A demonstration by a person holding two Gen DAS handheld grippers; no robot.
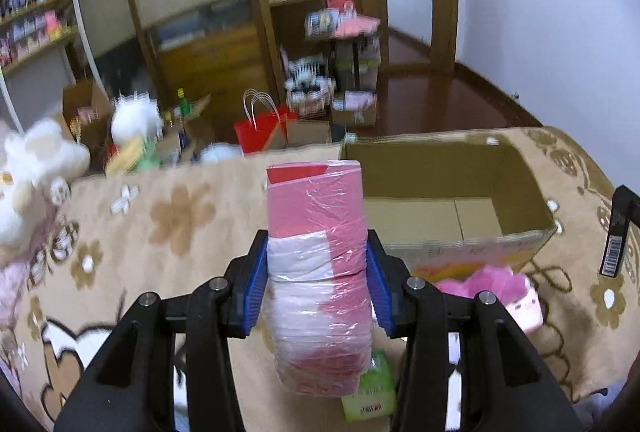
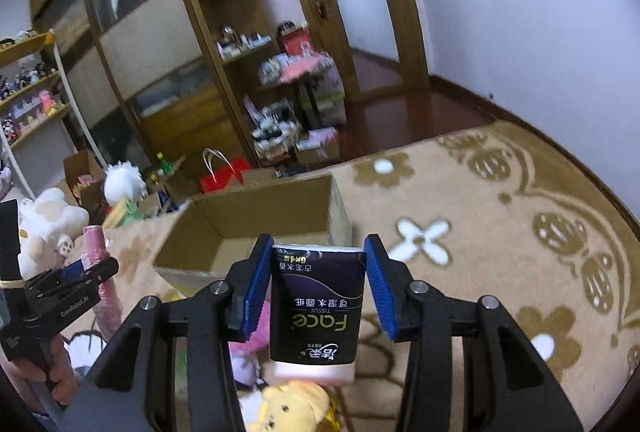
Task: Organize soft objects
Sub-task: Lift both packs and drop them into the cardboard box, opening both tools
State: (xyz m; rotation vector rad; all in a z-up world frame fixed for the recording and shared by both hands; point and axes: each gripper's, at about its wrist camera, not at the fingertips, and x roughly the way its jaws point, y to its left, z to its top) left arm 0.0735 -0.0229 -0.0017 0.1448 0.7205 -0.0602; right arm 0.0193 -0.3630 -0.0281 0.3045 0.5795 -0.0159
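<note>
- Above the flower-patterned blanket [image 1: 180, 216], the left hand-held gripper [image 1: 316, 272] pinches a pink and white plastic-wrapped roll [image 1: 316, 256] between its blue pads, the roll standing upright
- Just right of the roll sits an open cardboard box [image 1: 528, 183], its inside bare as far as shown
- The right hand-held gripper [image 2: 318, 288] holds a dark tissue pack [image 2: 316, 308] printed "Face", its pads against the pack's sides, near the box's front edge
- A yellow plush toy [image 2: 292, 408] lies below the pack
- A white plush toy [image 1: 36, 167] sits at the blanket's left edge
</note>
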